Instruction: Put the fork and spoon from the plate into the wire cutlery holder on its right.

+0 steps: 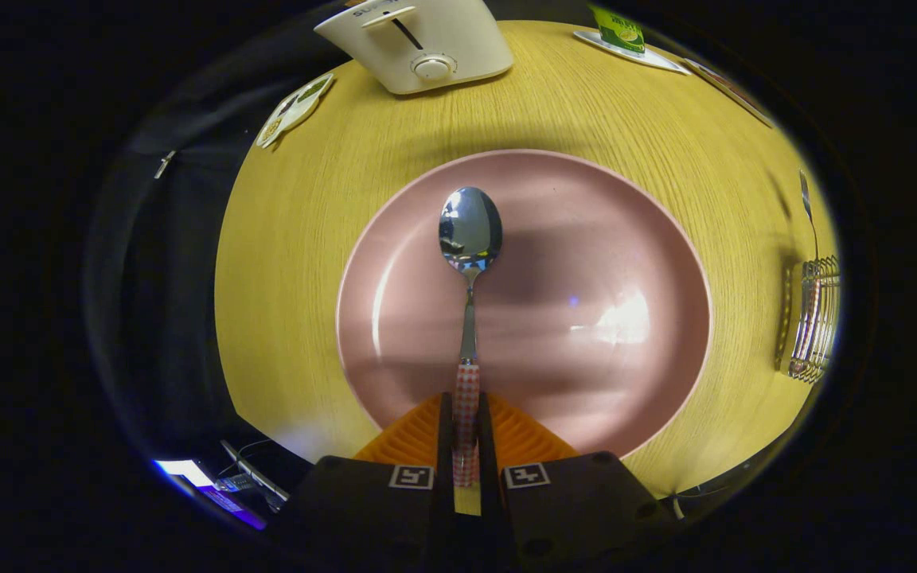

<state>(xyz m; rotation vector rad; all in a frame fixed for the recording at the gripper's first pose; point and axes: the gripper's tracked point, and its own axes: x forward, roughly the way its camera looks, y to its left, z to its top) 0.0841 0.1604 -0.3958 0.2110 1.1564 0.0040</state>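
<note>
Spoon (470, 263) step in hand: checked handle clamped between jaws of gripper (466, 434), bowl held over pink plate (649, 239). Next, probably: carried toward wire holder (815, 318) at 3 o'clock, handle lowered in.

Spoon (470, 239): shiny silver bowl & neck, handle w/ red-white check pattern, clamped between the gripper (466, 414) fingers. Plate (586, 239): plain dusty pink, glossy w/ white glare spots. Tabletop (586, 111): light yellow wood grain. Toaster (419, 40): cream, w/ dark slot & pale dial. Wire cutlery holder (815, 318): silver metal wire; fork (807, 203) in it silver too. Small pack (618, 30) on far side: green. Card (295, 110) by toaster: white w/ green-yellow print.
</note>
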